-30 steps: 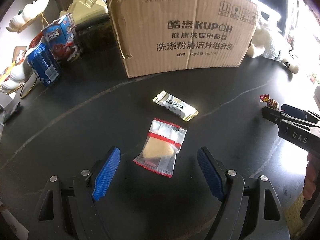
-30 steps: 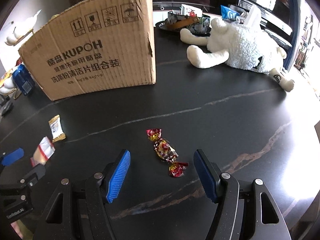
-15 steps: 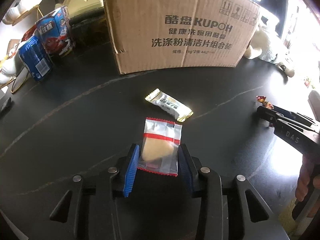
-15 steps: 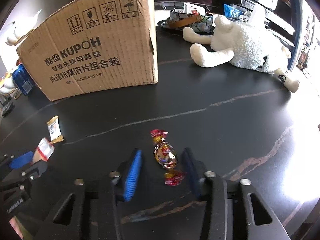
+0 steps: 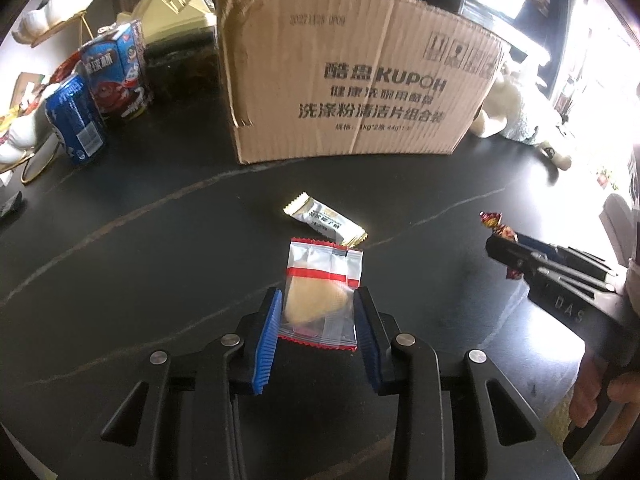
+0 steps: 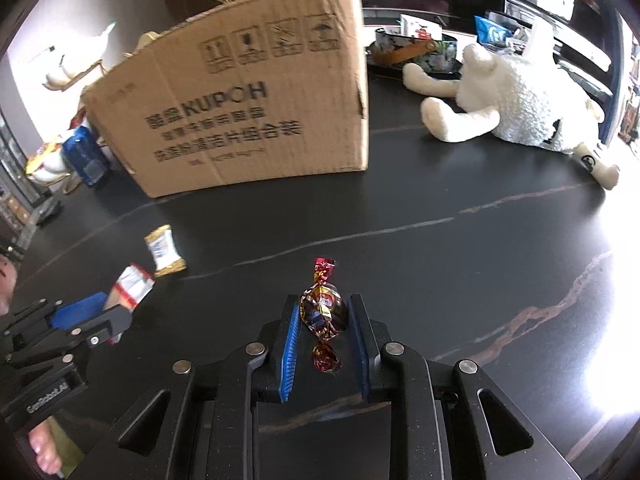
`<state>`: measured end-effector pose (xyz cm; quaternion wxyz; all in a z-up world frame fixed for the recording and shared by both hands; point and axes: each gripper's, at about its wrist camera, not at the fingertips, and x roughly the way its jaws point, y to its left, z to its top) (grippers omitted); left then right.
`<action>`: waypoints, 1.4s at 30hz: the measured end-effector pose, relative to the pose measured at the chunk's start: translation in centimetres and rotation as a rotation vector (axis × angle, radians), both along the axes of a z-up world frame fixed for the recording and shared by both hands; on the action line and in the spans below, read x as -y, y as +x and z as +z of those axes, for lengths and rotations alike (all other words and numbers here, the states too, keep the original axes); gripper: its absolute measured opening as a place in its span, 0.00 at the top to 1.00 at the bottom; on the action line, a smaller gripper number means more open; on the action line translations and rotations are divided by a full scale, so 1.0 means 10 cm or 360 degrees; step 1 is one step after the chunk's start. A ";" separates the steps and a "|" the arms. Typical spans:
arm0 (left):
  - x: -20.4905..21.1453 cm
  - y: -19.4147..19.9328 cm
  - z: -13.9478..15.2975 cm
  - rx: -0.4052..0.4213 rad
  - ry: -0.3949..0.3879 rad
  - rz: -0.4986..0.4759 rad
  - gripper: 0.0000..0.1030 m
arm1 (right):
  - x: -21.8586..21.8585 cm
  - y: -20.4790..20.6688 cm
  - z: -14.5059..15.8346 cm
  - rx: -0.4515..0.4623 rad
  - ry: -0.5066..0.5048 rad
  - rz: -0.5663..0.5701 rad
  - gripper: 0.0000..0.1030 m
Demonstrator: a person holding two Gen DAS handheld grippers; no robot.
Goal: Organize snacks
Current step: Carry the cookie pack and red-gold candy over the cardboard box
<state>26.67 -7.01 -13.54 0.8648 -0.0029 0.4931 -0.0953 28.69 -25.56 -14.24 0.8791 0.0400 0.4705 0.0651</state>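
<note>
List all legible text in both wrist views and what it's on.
"KUPOH": cardboard box, front face; the Chinese lines beside and under it I leave unquoted.
"2027 11 28 0P09": stamped near the box top, faint.
"DAS": right gripper body.
"GenRobot.AI": left gripper body.
Gold-edged snack packet, blue cartons: print too small.

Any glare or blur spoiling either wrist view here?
Left wrist: window glare blows out the right edge; clear cracker packet stays sharp. Right wrist: box print is smeared, glare washes the table's right side; foil candy stays readable.
</note>
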 end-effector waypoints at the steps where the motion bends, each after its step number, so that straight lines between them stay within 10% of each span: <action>1: -0.01 -0.01 0.02 0.0007 -0.0005 -0.0002 0.65 | -0.02 -0.01 0.02 0.0004 0.0008 0.0006 0.76; 42: -0.07 -0.15 1.63 0.0539 -0.0092 -0.0142 0.66 | -0.35 -0.24 1.51 0.0454 0.0089 0.0099 0.76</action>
